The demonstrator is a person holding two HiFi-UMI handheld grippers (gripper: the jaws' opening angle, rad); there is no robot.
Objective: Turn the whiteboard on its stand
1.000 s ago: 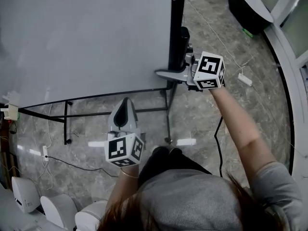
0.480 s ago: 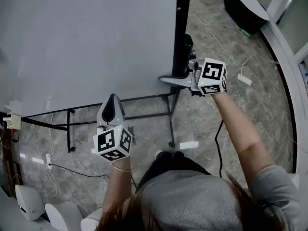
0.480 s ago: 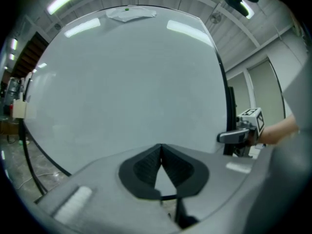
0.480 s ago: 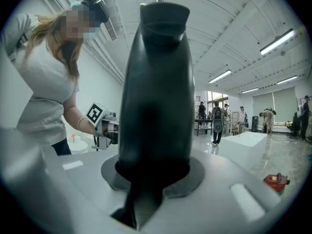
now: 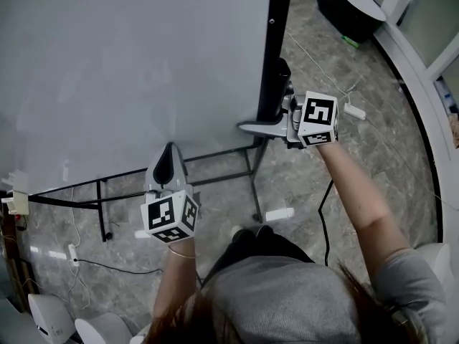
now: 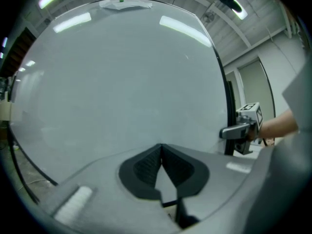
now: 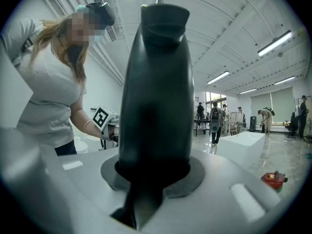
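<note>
Right gripper [image 5: 252,127] clamps the black frame edge [image 5: 277,49] of the large white whiteboard [image 5: 129,70] above its black tubular stand [image 5: 252,181], left gripper [image 5: 169,155] closed empty; board probably stiff, bulky, slick-faced, so frame edge is best hold.

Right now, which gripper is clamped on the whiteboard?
The right gripper: its fingers grip the black side frame of the whiteboard. The left gripper has its fingers together on nothing.
</note>
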